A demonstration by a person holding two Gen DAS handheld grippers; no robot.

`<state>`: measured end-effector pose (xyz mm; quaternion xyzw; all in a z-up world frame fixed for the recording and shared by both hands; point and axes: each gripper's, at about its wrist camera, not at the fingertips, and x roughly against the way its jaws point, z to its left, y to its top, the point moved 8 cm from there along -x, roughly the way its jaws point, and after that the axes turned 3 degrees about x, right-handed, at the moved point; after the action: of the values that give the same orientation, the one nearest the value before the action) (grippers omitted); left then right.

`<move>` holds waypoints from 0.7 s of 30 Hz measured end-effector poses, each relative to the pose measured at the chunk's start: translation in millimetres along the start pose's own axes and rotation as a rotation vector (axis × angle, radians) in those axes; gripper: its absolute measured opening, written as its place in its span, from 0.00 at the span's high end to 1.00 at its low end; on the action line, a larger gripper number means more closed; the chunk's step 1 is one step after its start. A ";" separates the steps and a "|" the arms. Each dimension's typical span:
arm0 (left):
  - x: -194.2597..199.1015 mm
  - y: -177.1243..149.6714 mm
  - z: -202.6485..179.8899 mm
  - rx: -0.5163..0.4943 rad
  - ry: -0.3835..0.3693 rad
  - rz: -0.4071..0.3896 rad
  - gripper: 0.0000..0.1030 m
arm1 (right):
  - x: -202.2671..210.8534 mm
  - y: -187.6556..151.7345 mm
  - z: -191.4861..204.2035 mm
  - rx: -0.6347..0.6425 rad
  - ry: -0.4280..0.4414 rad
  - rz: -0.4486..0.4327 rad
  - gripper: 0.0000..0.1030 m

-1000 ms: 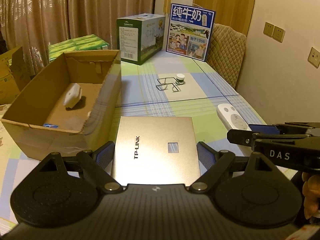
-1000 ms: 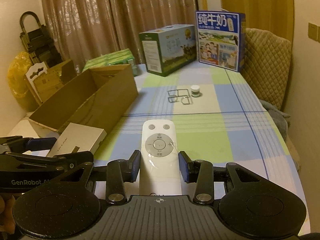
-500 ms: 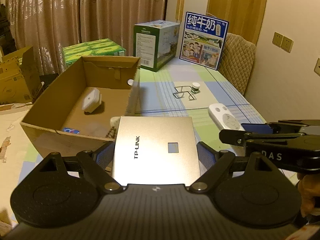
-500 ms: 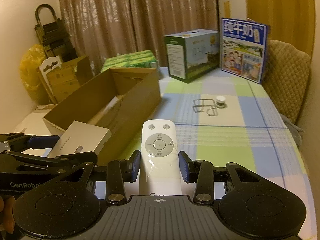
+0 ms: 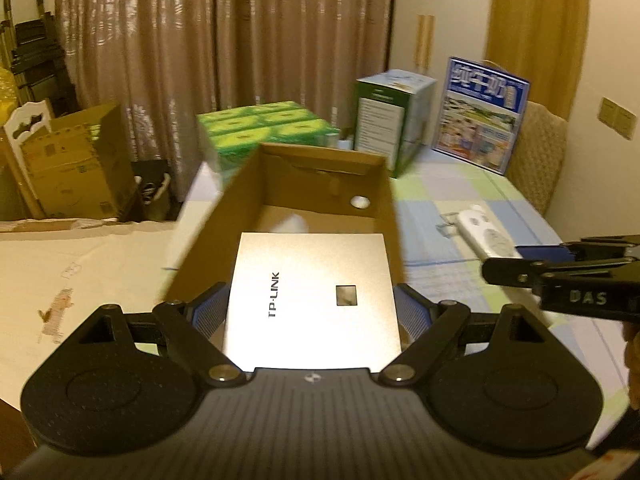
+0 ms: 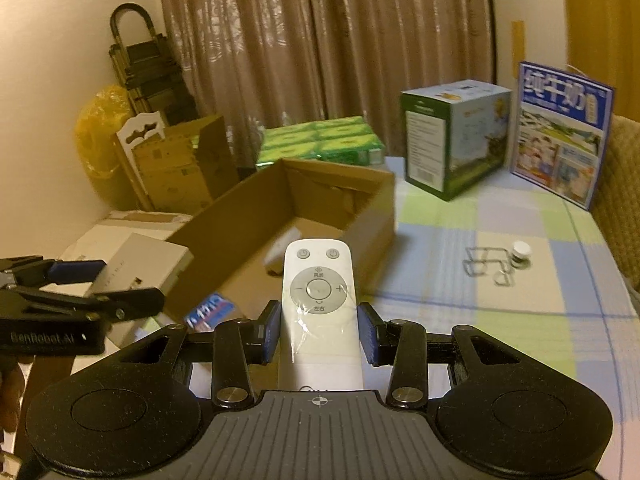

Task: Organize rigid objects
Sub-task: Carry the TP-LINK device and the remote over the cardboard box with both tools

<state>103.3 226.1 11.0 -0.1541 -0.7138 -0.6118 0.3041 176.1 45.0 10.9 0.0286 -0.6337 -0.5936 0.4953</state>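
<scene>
My left gripper (image 5: 310, 312) is shut on a flat silver TP-LINK box (image 5: 312, 292), carried over the near end of the open cardboard box (image 5: 390, 216). My right gripper (image 6: 319, 330) is shut on a white remote control (image 6: 318, 304), held above the table beside that cardboard box (image 6: 376, 216). In the left wrist view the right gripper (image 5: 560, 268) and the remote (image 5: 486, 236) appear at the right edge. In the right wrist view the left gripper (image 6: 72, 292) and its silver box (image 6: 144, 264) show at the left. A white object (image 6: 286, 246) lies inside the cardboard box.
On the checked tablecloth (image 6: 540, 312) lie a wire clip (image 6: 486, 266) and a small white-capped jar (image 6: 520, 254). A green-white carton (image 6: 452, 140), a blue milk carton (image 6: 564, 132) and green packs (image 6: 320, 144) stand at the back. More cardboard boxes (image 5: 72, 160) stand on the floor at left.
Both grippers have moved left and slightly up with their loads. The silver box now hangs over the cardboard box instead of the table; the remote has come alongside the box.
</scene>
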 end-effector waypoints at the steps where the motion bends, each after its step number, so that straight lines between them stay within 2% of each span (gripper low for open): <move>1: -4.5 4.5 8.3 -0.002 0.007 0.004 0.17 | -6.3 4.5 3.1 -0.001 0.005 0.001 0.64; 10: -55.1 18.1 41.0 -0.056 0.037 0.056 0.17 | -67.0 33.3 20.5 -0.047 0.056 0.027 0.64; 16: -82.5 16.7 39.7 -0.076 0.012 0.085 0.17 | -103.9 31.5 23.7 -0.062 0.064 0.073 0.64; 21: -99.5 17.2 43.6 -0.092 0.014 0.101 0.17 | -117.7 27.6 20.4 -0.085 0.075 0.097 0.64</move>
<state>179.1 286.9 -40.4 -0.1997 -0.6740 -0.6289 0.3322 237.6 141.4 -33.5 -0.0008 -0.5895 -0.5937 0.5477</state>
